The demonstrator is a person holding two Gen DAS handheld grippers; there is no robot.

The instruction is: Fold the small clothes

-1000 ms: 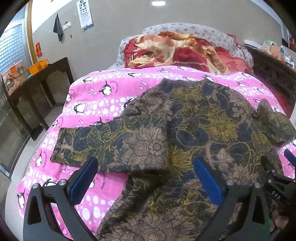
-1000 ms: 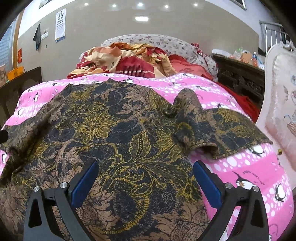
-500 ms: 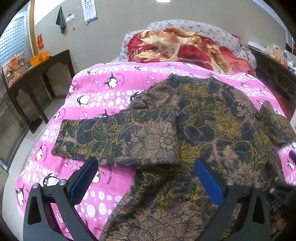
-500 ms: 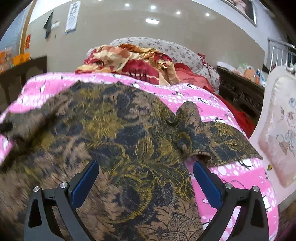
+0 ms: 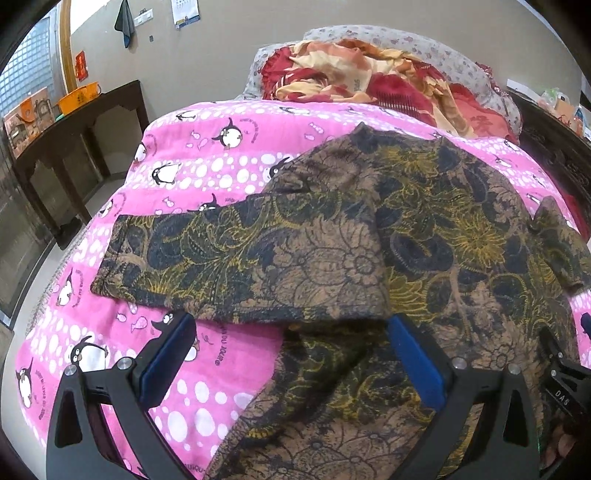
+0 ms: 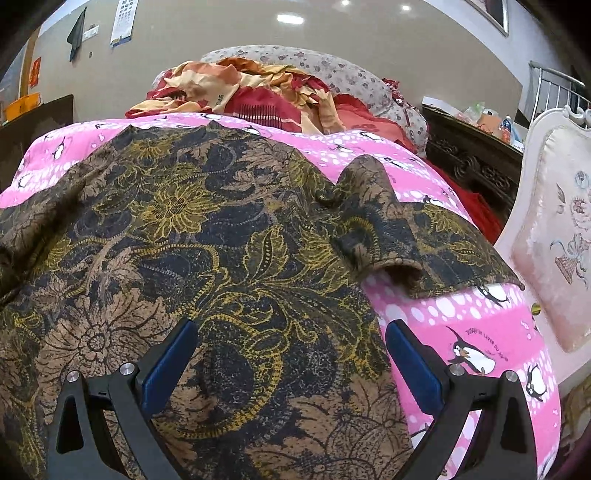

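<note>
Where shirt (image 5: 424, 236) sleeves differ (each view), chair (image 6: 554, 258) shows right.

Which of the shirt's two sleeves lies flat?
The left sleeve lies flat on the pink blanket; the right sleeve is bunched, its cuff gaping.

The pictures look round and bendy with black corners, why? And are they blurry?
Left wrist view: a fisheye lens curves the bed's pink blanket and darkens the corners; the patterned shirt looks sharp. Right wrist view: the same bending, ceiling lights glare white, the shirt is crisp, and the blue fingers are clear.
</note>
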